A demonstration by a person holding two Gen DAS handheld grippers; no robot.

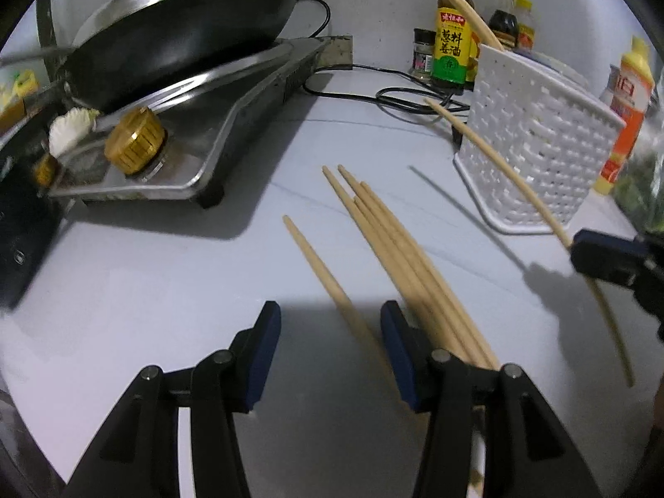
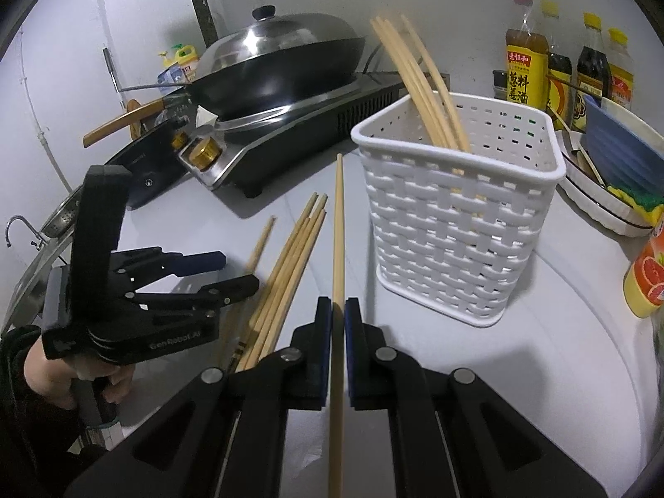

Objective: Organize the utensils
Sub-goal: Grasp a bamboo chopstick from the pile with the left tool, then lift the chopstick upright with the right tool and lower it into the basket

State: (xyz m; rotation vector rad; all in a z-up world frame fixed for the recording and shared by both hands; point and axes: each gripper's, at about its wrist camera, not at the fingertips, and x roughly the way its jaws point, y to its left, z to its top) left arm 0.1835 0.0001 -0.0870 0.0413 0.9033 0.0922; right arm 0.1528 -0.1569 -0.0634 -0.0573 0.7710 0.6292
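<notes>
Several chopsticks already stood in the basket; my right gripper clamped another, my left gaped over the pile.

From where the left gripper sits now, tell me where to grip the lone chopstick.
Take the lone chopstick at mid-length, from above, jaws across its width. It lies flat on the counter, apart from the bundle, and already runs between the open left gripper fingers.
</notes>
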